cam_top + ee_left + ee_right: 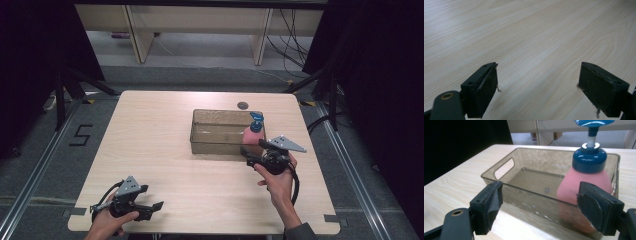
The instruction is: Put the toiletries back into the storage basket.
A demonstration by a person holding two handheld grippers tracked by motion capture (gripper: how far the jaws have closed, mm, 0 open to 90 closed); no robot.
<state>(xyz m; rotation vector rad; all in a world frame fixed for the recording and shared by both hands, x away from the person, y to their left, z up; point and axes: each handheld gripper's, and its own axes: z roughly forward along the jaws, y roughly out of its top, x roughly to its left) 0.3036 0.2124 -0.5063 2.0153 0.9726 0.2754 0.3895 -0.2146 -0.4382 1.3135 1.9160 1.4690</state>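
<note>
Pink pump bottle (pixel 584 186) with blue cap, upright inside smoky clear bin (pixel 200 134) at its right end. Best drawn straight back, jaws kept wide and clear of bin wall. Right gripper (pixel 250 156) released, just outside near wall; left gripper (pixel 152 206) spread, empty over table (pixel 155 125).

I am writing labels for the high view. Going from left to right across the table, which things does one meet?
Left gripper → clear brown bin → pink pump bottle standing in the bin's right end → right gripper, held just in front of the bottle.
</note>
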